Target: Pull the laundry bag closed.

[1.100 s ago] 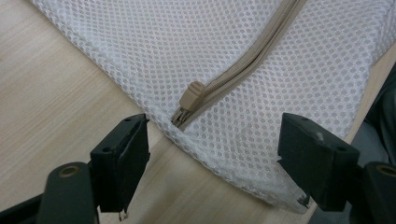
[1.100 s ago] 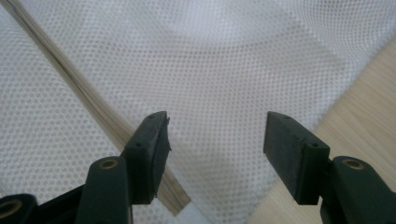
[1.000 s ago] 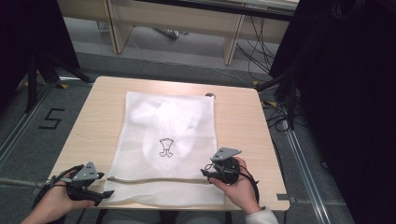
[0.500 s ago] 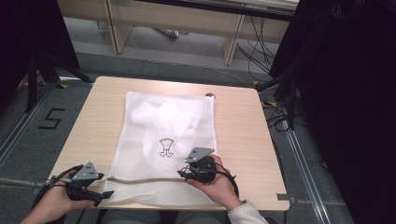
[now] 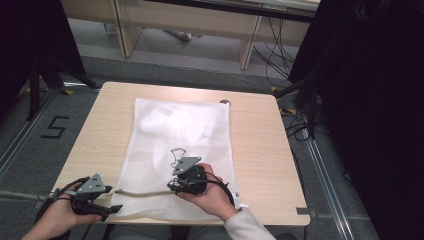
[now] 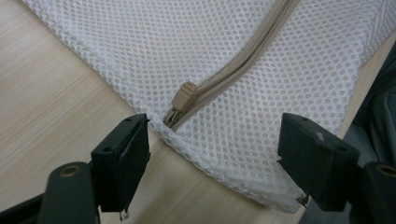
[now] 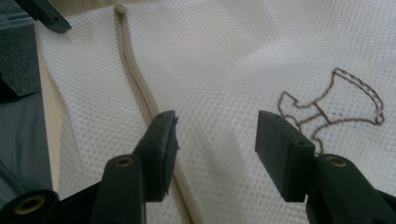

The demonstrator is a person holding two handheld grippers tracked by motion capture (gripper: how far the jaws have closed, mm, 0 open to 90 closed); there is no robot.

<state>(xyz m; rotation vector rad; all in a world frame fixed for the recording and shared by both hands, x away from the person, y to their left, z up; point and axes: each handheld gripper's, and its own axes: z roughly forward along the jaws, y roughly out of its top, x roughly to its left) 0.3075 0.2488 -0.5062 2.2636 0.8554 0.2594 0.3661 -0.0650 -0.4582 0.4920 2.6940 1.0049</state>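
A white mesh bag (image 5: 185,135) lies flat on the wooden table (image 5: 260,150), with something white inside it and a dark embroidered emblem (image 5: 176,156) on its front. A beige zipper (image 5: 145,192) runs along its near edge. My left gripper (image 5: 112,207) stands open at the bag's near left corner. In the left gripper view the zipper pull (image 6: 183,94) lies just ahead of that gripper (image 6: 215,140), between its jaws and untouched. My right gripper (image 5: 172,186) hovers open over the bag near the zipper's middle. In the right gripper view the zipper (image 7: 140,88) passes by the left jaw of that gripper (image 7: 215,123), and the emblem (image 7: 336,102) lies to the right.
The bag's near edge lies close to the table's front edge. Bare wood shows left and right of the bag. Beyond the table stand desk legs (image 5: 247,47), with cables (image 5: 295,125) on the floor at the right. A "5" (image 5: 55,127) is marked on the floor at the left.
My right gripper has moved left along the bag's near edge, from the zipper's right end to about its middle. The left gripper has stayed in place.
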